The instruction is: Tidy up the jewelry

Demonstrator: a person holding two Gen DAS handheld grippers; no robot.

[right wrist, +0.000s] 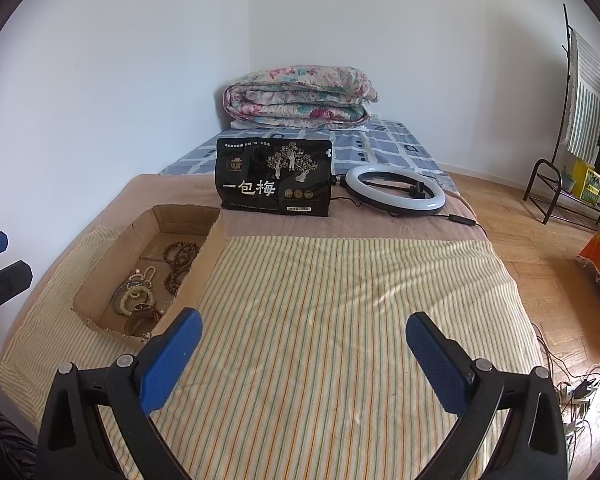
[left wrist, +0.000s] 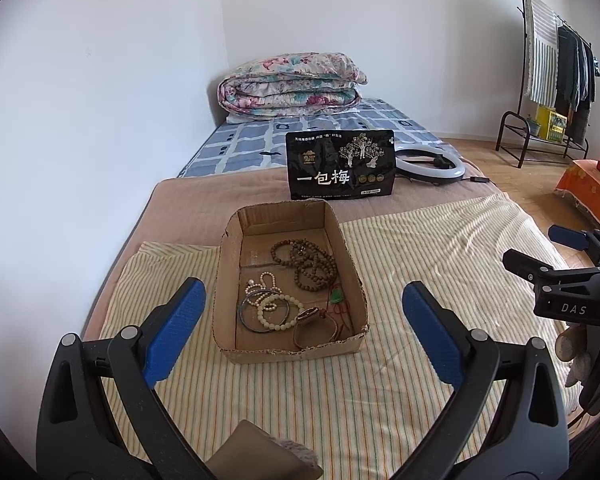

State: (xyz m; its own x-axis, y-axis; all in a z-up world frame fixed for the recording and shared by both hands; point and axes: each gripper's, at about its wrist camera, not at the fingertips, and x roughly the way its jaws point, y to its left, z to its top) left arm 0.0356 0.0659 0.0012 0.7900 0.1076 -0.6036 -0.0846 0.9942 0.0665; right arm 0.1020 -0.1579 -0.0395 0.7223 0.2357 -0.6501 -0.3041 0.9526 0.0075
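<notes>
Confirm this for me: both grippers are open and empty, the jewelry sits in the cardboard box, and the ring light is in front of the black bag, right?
One thing is off: the ring light lies beside the black bag, to its right, as the right wrist view shows. The rest holds: the left gripper and right gripper are open and empty, and the jewelry sits in the cardboard box.

I see blue pads on my black left gripper [left wrist: 302, 322], a plain brown cardboard box [left wrist: 236, 254], yellow-and-green striped cloth [right wrist: 340, 300], a black pouch [right wrist: 275, 178] with white lettering, and a floral quilt [left wrist: 290, 84].
</notes>
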